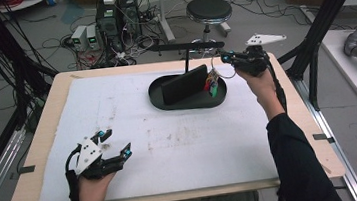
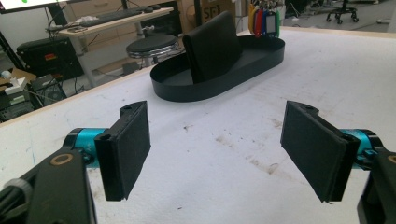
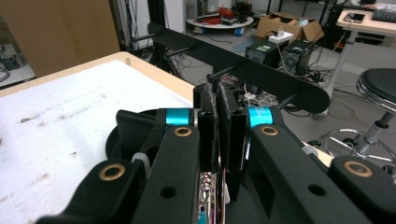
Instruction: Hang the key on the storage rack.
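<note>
My right gripper point(image 1: 224, 55) has its jaws pressed together on the ring of a bunch of key tags point(image 1: 211, 83), which hangs above the far right end of the black oval tray point(image 1: 166, 103), below a black peg rail point(image 3: 261, 74). My left gripper point(image 1: 115, 142), jaws spread wide, rests on the white surface point(image 1: 181, 145) well apart from the tray.

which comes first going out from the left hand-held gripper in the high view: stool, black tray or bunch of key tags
1. black tray, up and right of the left hand-held gripper
2. bunch of key tags, at the tray's right end
3. stool, on the floor beyond the table
</note>
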### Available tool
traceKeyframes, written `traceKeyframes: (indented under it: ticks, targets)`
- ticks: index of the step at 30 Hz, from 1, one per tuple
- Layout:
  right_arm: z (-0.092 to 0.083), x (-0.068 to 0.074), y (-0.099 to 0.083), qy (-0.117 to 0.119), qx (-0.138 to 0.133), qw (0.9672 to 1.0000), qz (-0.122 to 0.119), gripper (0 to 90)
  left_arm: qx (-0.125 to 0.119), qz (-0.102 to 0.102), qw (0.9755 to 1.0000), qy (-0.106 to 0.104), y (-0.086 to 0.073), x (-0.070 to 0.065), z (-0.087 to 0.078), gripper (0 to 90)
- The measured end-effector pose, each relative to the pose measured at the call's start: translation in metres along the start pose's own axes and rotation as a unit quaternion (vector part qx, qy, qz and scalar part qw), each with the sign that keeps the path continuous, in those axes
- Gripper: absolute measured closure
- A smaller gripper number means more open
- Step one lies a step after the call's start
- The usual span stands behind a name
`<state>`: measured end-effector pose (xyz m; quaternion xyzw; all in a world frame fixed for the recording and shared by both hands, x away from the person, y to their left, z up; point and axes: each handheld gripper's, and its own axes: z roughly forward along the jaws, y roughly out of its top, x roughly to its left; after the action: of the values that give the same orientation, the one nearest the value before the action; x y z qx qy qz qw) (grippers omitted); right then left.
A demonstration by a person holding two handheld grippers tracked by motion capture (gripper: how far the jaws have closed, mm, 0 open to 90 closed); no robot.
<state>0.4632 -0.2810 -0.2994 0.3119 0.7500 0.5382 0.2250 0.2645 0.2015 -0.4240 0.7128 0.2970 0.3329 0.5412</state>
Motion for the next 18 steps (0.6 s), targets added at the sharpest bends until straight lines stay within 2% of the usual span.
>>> traceKeyframes:
  ticks: [4, 8, 11, 18]
  targets:
    - [0.004, -0.004, 0.003, -0.006, 0.010, 0.9999, -0.002, 87.5, 0.000, -0.001, 1.0000, 0.001, -0.001, 0.000, -0.001, 24.1]
    - [0.009, -0.005, 0.005, -0.013, 0.005, 0.9999, -0.002, 87.5, 0.000, -0.001, 1.0000, 0.001, -0.001, 0.000, -0.002, 24.1]
    - [0.013, -0.008, 0.002, -0.022, 0.014, 0.9997, 0.004, 87.5, 0.001, -0.001, 1.0000, 0.002, -0.002, 0.001, -0.003, 24.1]
    - [0.017, -0.017, -0.002, -0.031, 0.008, 0.9993, 0.017, 87.5, 0.003, -0.002, 1.0000, 0.006, -0.003, 0.002, -0.005, 24.1]
